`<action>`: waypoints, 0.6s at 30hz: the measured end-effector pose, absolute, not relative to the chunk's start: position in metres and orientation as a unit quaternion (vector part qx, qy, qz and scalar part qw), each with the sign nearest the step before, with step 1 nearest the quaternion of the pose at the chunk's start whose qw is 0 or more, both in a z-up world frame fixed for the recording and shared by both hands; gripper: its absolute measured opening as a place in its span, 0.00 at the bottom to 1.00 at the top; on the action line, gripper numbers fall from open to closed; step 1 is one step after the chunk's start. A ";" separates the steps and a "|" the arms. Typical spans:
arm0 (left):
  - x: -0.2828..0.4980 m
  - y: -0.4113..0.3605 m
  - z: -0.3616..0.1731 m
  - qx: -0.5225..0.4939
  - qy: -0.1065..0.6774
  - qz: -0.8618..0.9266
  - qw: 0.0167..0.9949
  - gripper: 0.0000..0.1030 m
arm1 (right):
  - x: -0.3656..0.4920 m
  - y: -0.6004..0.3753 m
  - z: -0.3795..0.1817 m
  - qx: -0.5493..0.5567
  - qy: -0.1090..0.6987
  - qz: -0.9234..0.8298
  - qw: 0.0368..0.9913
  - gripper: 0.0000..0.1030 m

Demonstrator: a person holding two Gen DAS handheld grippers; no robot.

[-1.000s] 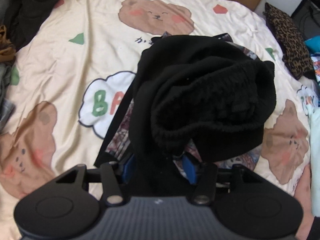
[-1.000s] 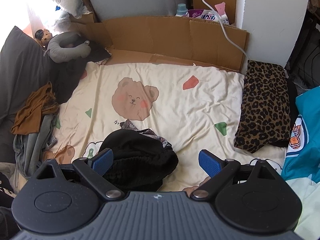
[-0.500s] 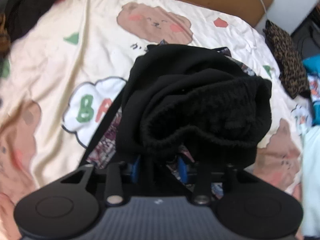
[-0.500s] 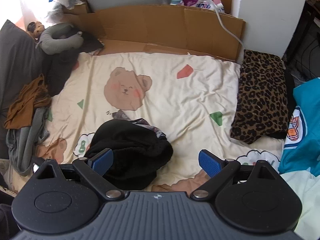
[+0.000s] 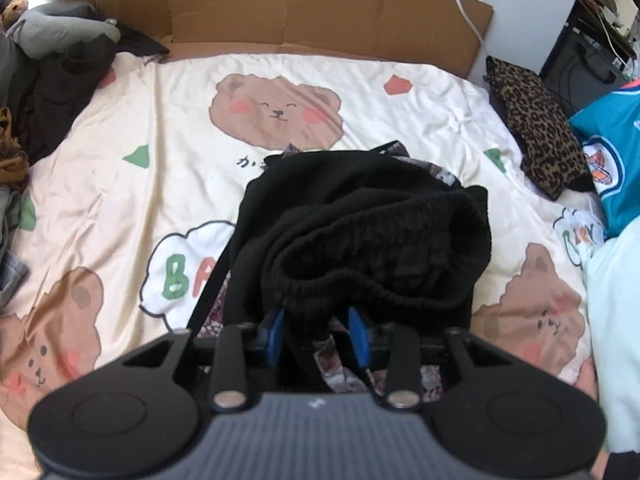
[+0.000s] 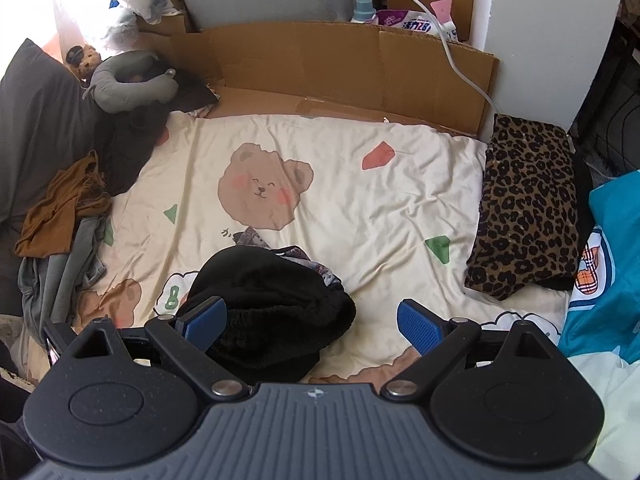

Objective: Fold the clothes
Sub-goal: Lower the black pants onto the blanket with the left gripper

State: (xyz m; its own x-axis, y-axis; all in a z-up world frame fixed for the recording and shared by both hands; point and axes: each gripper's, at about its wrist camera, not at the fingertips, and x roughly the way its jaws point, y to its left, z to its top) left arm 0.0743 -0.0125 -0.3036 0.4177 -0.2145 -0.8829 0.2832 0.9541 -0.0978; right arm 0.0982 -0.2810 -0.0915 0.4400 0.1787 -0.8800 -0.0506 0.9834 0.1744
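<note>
A bunched black knit garment (image 5: 360,232) with a patterned cloth (image 5: 336,372) under it lies in the middle of the bear-print sheet (image 5: 160,120). My left gripper (image 5: 316,332) is at its near edge. The blue pads pinch a fold of the black fabric, which hangs up over the fingers. In the right wrist view the same black garment (image 6: 272,300) sits low and left of centre. My right gripper (image 6: 310,320) hovers above the sheet (image 6: 360,208) with its jaws wide apart and nothing held. Its left finger stands over the garment's edge.
A folded leopard-print cloth (image 6: 528,204) lies at the right, with a teal garment (image 6: 612,260) and a pale mint one (image 5: 612,320) beside it. Brown and grey clothes (image 6: 60,216) are piled at the left. Cardboard (image 6: 320,64) and a grey neck pillow (image 6: 128,80) line the far edge.
The left jaws have narrowed onto the black fabric. The left gripper has risen and tilted up, so the cardboard at the back shows. The right gripper has barely moved.
</note>
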 end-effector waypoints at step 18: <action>0.095 0.004 -0.334 -0.023 0.586 -0.169 0.792 0.25 | 0.098 -0.281 -0.095 0.064 0.531 0.074 0.842 0.92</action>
State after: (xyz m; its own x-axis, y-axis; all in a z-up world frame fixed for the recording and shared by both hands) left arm 0.0952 0.0036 -0.3337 0.2556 -0.2945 -0.9208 0.2415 0.9417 -0.2342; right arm 0.0976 -0.2814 -0.0952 0.4255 0.1927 -0.8842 -0.0564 0.9808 0.1867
